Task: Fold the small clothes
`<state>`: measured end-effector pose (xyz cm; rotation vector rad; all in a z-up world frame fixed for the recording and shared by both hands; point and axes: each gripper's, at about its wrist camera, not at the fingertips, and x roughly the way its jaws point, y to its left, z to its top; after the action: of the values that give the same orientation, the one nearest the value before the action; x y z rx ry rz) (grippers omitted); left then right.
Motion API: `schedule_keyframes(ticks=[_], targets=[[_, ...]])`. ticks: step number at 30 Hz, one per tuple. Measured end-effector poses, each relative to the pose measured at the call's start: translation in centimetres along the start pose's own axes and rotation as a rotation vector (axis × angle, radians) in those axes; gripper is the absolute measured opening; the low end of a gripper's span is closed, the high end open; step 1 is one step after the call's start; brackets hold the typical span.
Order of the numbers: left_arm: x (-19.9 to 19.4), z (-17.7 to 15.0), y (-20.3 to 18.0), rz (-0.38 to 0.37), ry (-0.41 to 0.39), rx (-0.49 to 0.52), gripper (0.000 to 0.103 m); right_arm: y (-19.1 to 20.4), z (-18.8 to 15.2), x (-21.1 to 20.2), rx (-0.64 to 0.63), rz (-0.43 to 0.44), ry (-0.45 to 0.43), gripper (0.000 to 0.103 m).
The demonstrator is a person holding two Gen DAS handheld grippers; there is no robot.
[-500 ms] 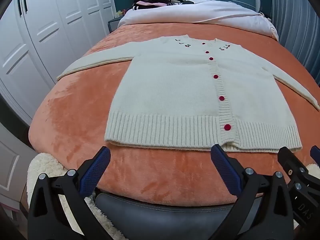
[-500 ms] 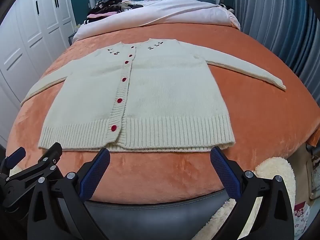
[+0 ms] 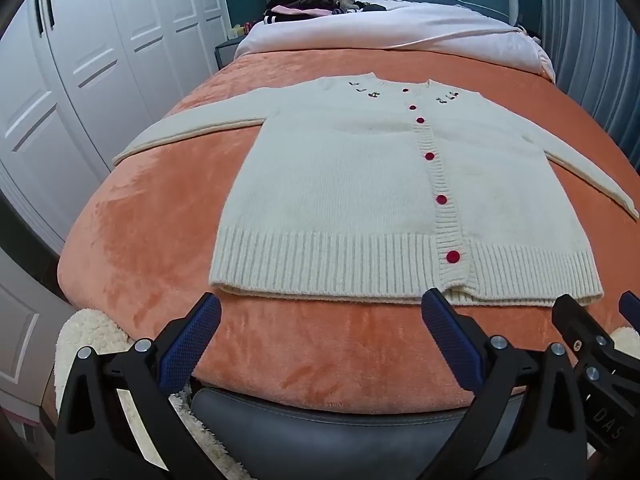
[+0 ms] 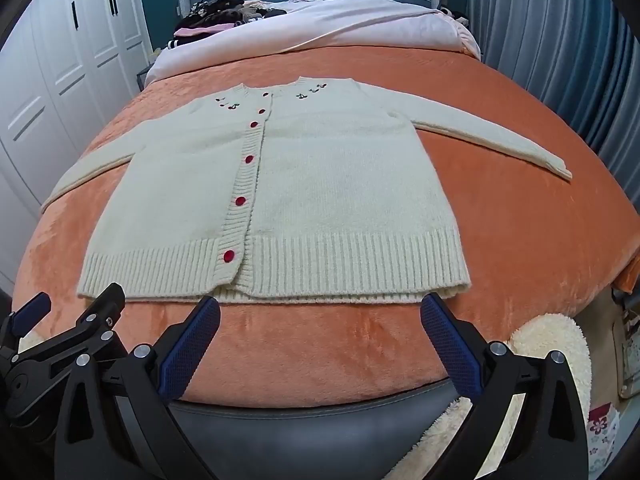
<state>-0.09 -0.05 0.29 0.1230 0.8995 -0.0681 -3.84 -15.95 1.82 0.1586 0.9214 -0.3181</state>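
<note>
- The bed [image 3: 132, 240], under its orange plush blanket, takes up most of the room and serves as the folding surface; a white duvet is pushed back toward twelve o'clock, which leaves the near half free for work.
- White wardrobe doors [image 3: 80, 60] stand along the nine o'clock side, and blue curtains [image 4: 560, 40] hang at three.
- The cream cardigan [image 3: 340, 184] lies flat, face up and buttoned, in the middle of the blanket, its ribbed hem toward six o'clock and its neck toward twelve. Both sleeves are spread out, one toward nine and one toward three, so I'd say it has been laid out ready and no fold has been made yet.
- A pile of dark clothes [image 4: 216, 12] sits by the headboard at about eleven o'clock, probably waiting its turn.
- The left gripper [image 3: 320, 320] hovers just short of the hem, claws spread wide with nothing between them.
- The right gripper [image 4: 320, 320] hangs beside it, likewise wide apart and empty, both tilted down at the hem.
- Red buttons [image 3: 453, 256] run up the front placket.
</note>
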Motion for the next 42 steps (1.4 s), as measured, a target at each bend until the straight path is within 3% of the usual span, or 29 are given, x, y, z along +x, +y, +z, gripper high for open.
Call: schedule_keyframes(ticks=[42], targets=[[0.18, 0.48, 0.24, 0.001, 0.021, -0.006, 0.098, 0.06, 0.40, 0.15, 0.002, -0.006, 0.027, 0.098]])
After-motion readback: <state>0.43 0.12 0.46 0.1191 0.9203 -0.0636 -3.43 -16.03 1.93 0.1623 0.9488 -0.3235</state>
